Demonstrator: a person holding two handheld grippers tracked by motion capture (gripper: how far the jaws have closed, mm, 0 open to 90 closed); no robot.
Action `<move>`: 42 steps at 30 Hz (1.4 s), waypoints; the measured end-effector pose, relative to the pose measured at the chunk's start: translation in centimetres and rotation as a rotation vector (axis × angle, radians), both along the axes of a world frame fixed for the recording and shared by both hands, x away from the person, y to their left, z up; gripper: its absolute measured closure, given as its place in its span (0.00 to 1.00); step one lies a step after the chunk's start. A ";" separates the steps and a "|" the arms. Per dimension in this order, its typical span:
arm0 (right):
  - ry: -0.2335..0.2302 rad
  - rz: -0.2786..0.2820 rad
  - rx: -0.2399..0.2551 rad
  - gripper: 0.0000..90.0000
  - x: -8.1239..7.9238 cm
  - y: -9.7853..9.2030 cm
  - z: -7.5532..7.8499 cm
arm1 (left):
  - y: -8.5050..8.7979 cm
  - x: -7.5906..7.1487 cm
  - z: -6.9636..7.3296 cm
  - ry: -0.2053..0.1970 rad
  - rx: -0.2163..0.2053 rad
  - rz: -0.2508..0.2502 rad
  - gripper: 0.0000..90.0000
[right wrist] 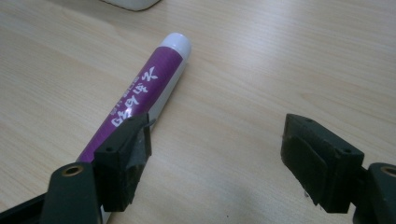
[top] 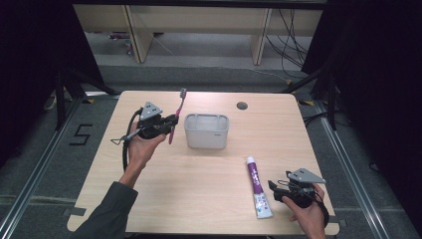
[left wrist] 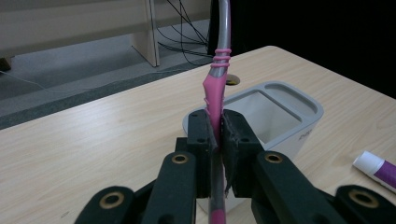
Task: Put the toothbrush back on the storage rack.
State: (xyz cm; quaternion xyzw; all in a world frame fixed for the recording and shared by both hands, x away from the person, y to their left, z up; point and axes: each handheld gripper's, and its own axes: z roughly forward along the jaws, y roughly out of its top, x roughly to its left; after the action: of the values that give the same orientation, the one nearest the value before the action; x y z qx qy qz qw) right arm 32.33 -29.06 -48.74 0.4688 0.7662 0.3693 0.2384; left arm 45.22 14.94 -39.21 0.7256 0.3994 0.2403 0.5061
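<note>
left gripper (top: 166,125): jaws pinch pink-and-grey plastic toothbrush (top: 177,114) by its handle, just left of the grey-white plastic two-compartment holder (top: 206,131), bristle end up and away | right gripper (top: 275,188): jaws spread, nothing gripped, well right and nearward of holder | purple-and-white toothpaste tube (top: 257,186): flat on light wooden table (top: 199,184), beside right gripper's jaw, white cap toward holder
</note>
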 end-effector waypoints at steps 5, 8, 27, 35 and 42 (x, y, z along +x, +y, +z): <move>-0.013 -0.001 -0.003 0.28 0.0 0.0 0.0 | -0.5 0.2 0.4 -0.030 -0.022 0.007 0.91; -0.016 0.000 -0.004 0.28 0.0 0.0 0.0 | -0.9 0.4 0.6 -0.035 -0.037 0.008 0.91; 0.010 -0.011 0.013 0.28 -0.2 0.2 0.0 | -2.3 2.3 1.2 -0.060 -0.127 0.014 0.91; -0.004 -0.006 0.006 0.28 -0.1 0.1 0.0 | -2.9 3.1 1.7 -0.065 -0.112 0.015 0.91; 0.008 -0.008 0.019 0.28 -0.1 0.3 0.0 | -3.6 4.0 2.0 -0.083 -0.112 0.033 0.91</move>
State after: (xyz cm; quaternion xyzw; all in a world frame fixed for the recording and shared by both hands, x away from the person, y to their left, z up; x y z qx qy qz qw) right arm 32.19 -28.79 -48.78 0.4755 0.7617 0.3739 0.2321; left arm 49.23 11.31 -37.23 0.6790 0.4027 0.2557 0.5580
